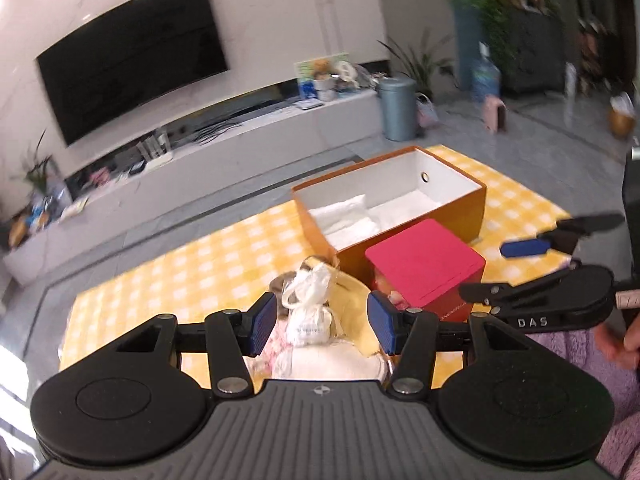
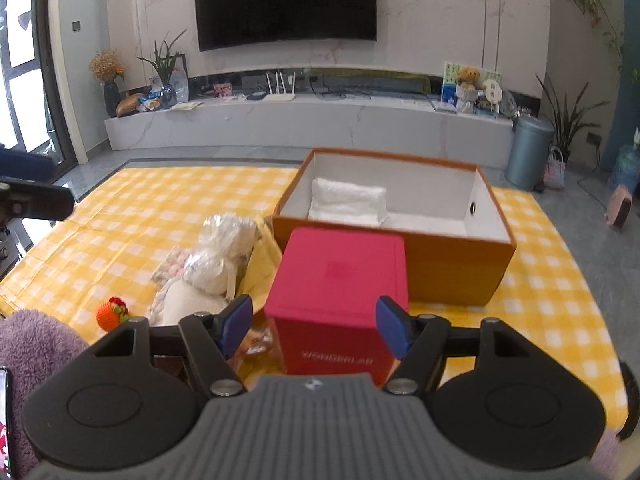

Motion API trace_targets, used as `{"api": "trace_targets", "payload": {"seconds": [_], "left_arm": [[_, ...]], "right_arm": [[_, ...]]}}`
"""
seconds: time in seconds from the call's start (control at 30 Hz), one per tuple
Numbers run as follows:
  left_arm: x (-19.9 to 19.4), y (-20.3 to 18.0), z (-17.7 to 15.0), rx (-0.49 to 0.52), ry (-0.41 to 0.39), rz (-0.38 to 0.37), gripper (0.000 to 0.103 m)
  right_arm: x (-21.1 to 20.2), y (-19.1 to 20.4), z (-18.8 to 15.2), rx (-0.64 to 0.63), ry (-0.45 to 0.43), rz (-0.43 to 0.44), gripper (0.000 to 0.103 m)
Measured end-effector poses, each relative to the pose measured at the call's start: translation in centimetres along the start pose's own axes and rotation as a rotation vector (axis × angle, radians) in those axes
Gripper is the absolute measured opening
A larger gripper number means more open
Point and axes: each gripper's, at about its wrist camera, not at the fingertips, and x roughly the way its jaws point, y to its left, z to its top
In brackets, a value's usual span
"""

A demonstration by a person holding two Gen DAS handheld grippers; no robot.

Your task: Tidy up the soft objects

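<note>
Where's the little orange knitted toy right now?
Right wrist view, lower left: the orange knitted toy lies on the yellow checked mat, left of the soft-object pile.

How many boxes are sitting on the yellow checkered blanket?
2. The big open orange cardboard box sits toward the far side of the yellow checkered blanket, with a folded white towel inside. The smaller closed red box stands right in front of it. None seems hidden.

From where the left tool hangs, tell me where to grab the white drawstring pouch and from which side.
Grip the white pouch at its cinched neck, just under the ribbon loops, coming down from above and the near side. It looks to stand upright on the soft pile, and the neck seems its narrowest part, so the open left tool should span it.
</note>
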Motion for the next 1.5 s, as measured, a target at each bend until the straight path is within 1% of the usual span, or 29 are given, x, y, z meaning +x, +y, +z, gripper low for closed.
{"api": "trace_targets", "payload": {"seconds": [0.13, 0.23, 0.4, 0.5, 0.57, 0.6, 0.67, 0.77, 0.8, 0.83, 0.9, 0.97, 1.03, 1.13, 1.2, 1.3, 1.33, 1.37, 1.4, 1.43, 1.47, 1.5], "left_arm": [[-0.6, 0.5, -2.1, -0.093, -0.017, 0.025, 0.062], [-0.5, 0.7, -4.0, -0.153, -0.008, 0.025, 0.062], [0.8, 0.5, -7.1, -0.154, 0.035, 0.040, 0.062], [1.9, 0.5, -8.3, -0.172, 0.074, 0.008, 0.062], [2.8, 0.3, -8.7, -0.168, 0.096, -0.019, 0.062], [3.3, 0.1, -8.9, -0.164, 0.106, -0.020, 0.062], [4.1, -0.3, -9.0, -0.152, 0.130, -0.012, 0.062], [6.1, -0.6, -8.6, -0.162, 0.179, -0.023, 0.063], [6.8, -0.8, -8.3, -0.159, 0.192, -0.016, 0.064], [7.6, -1.1, -8.1, -0.153, 0.197, -0.007, 0.068], [8.7, -1.5, -7.8, -0.155, 0.210, 0.010, 0.068], [9.8, -1.7, -7.6, -0.166, 0.213, -0.010, 0.071], [10.7, -2.0, -7.8, -0.156, 0.238, -0.032, 0.073], [11.9, -2.1, -7.8, -0.155, 0.267, -0.027, 0.074], [12.5, -1.7, -7.7, -0.179, 0.276, -0.018, 0.074], [12.9, -0.8, -7.6, -0.244, 0.281, -0.018, 0.073], [12.9, -0.6, -7.5, -0.265, 0.279, -0.019, 0.069], [12.7, -0.3, -7.5, -0.286, 0.275, -0.018, 0.061], [12.4, 0.0, -7.5, -0.304, 0.268, -0.017, 0.057], [12.2, 0.1, -7.3, -0.316, 0.259, -0.015, 0.050], [12.0, 0.4, -7.3, -0.328, 0.251, -0.009, 0.040], [11.7, 0.7, -7.4, -0.343, 0.245, 0.000, 0.033]], "right_arm": [[0.5, 0.6, -1.7, 0.008, 0.022, -0.001, 0.068], [1.1, 1.2, -2.7, 0.000, 0.051, 0.008, 0.068], [2.1, 2.1, -4.0, -0.009, 0.085, 0.043, 0.067], [3.1, 2.5, -4.6, -0.009, 0.109, 0.054, 0.067], [3.7, 2.8, -4.7, -0.018, 0.126, 0.059, 0.067], [3.9, 2.9, -4.8, -0.024, 0.136, 0.060, 0.067], [4.2, 3.2, -4.9, -0.034, 0.149, 0.070, 0.067], [4.9, 3.3, -5.2, -0.035, 0.168, 0.070, 0.067], [5.3, 3.2, -5.3, -0.033, 0.179, 0.066, 0.067], [5.7, 3.2, -5.4, -0.030, 0.191, 0.059, 0.067], [6.4, 3.0, -5.6, -0.020, 0.212, 0.054, 0.067], [6.8, 2.8, -5.8, -0.014, 0.222, 0.060, 0.067], [7.1, 2.6, -5.9, -0.004, 0.227, 0.067, 0.067], [7.7, 2.7, -6.0, -0.008, 0.241, 0.074, 0.067], [8.1, 2.6, -6.1, 0.002, 0.247, 0.088, 0.067], [8.7, 2.6, -5.9, 0.003, 0.252, 0.095, 0.067], [8.8, 2.6, -5.9, 0.001, 0.253, 0.098, 0.067], [8.9, 2.6, -5.9, 0.000, 0.256, 0.100, 0.067], [9.0, 2.7, -6.0, -0.002, 0.258, 0.101, 0.067], [9.0, 2.7, -6.0, -0.003, 0.260, 0.103, 0.067], [9.1, 2.7, -6.0, -0.005, 0.261, 0.105, 0.067], [9.1, 2.8, -6.0, -0.005, 0.262, 0.107, 0.067]]}}
